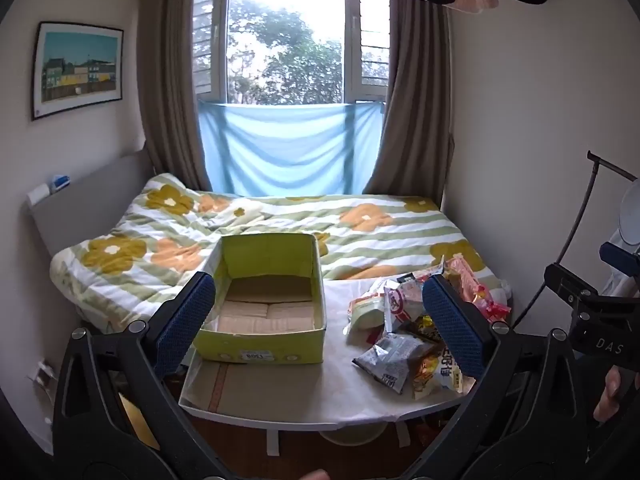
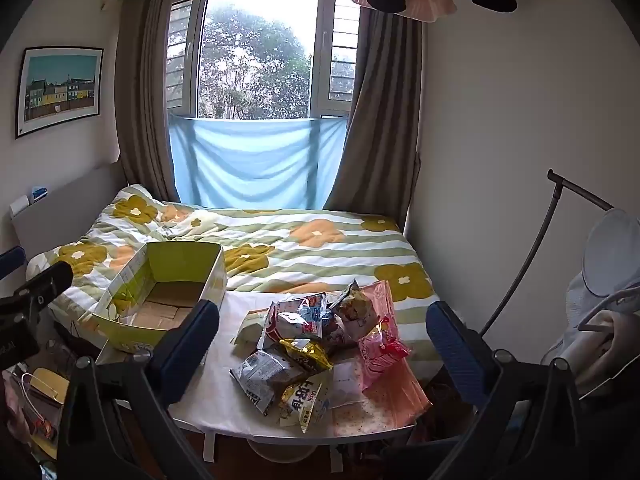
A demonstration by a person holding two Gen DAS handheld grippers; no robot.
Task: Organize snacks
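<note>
Right wrist view: crinkled snack packets (image 2: 316, 352) heaped beside empty green box (image 2: 168, 296), both grippers wide open, holding nothing

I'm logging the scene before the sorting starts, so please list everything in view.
cardboard box: one, yellow-green, open and empty, left on the table
snack packets: a pile, count unclear, grey, gold, pink, white, right on the table
table: one, white, at the foot of the bed
bed quilt: one, green stripes, yellow and orange flowers, behind the table
blue cloth: one, pale blue, across the window's lower part
curtains: two, brown, beside the window
framed picture: one, black frame, left wall
left gripper: open, nothing held
right gripper: open, nothing held
</note>
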